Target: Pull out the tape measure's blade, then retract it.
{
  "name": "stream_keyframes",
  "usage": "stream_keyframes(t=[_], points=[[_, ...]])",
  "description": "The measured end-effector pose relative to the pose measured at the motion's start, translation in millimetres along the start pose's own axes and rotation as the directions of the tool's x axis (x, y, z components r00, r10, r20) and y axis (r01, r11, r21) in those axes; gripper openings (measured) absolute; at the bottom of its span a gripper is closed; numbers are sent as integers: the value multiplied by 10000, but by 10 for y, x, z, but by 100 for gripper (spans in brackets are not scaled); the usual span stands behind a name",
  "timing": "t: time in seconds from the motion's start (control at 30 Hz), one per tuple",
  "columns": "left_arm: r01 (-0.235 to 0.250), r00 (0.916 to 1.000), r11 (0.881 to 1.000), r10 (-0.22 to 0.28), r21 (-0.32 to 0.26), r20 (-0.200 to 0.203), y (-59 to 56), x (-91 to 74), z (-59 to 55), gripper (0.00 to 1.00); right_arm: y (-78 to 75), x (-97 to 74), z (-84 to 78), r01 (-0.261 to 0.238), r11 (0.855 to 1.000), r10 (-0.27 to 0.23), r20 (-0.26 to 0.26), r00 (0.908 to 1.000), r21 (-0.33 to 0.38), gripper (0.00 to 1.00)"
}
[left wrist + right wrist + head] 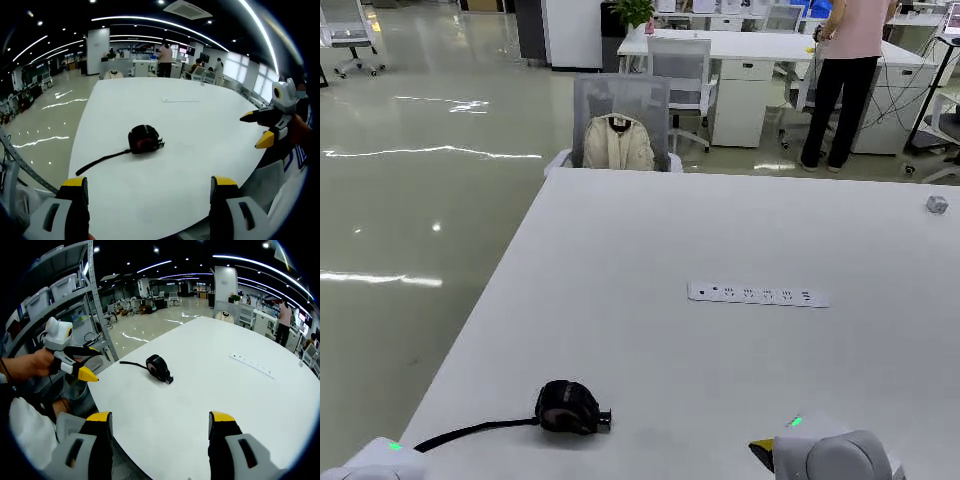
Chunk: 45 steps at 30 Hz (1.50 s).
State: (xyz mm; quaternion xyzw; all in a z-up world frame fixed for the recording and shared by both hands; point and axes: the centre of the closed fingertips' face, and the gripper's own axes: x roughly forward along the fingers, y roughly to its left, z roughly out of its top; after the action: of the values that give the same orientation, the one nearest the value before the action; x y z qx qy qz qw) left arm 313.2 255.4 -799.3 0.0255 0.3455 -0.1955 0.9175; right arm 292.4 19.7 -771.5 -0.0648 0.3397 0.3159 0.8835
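Observation:
A black tape measure (570, 407) with a black wrist strap (470, 432) lies near the front left corner of the white table (740, 230); its blade is wound in. It sits ahead of both grippers, untouched, as the tape measure (144, 139) and the tape measure (160, 368) show. My left gripper (149, 196) is open and held off the table's left front edge. My right gripper (160, 429) is open too, with nothing between its yellow-tipped fingers (220, 419). The right gripper (262, 129) appears at the right of the left gripper view, and the left gripper (85, 363) at the left of the right gripper view.
A white power strip (757, 295) lies mid-table. A small crumpled object (937, 204) rests at the far right. A grey chair (619, 125) with a jacket stands at the table's far end. A person (845, 75) stands by desks beyond. Shelving (65, 295) is on the left.

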Motion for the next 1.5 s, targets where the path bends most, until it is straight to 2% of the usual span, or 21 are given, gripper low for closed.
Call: stream_keyframes(t=[0.5, 0.87, 1.47, 1.5], points=[[136, 9998, 9999, -137, -30, -143, 87, 221, 71, 99, -106, 177, 20, -54, 10000, 52, -383, 9993, -58, 79], [257, 9994, 9996, -255, 88, -242, 102, 342, 141, 99, -149, 295, 57, -117, 9999, 112, -499, 9987, -102, 79], [461, 9981, 9987, -451, 220, -428, 139, 539, 190, 98, -205, 460, 86, -215, 9997, 210, -694, 9974, -67, 77], [499, 9979, 9984, -487, 271, -426, 153, 585, 232, 98, -211, 522, 94, -258, 9996, 250, -758, 9968, -93, 77]])
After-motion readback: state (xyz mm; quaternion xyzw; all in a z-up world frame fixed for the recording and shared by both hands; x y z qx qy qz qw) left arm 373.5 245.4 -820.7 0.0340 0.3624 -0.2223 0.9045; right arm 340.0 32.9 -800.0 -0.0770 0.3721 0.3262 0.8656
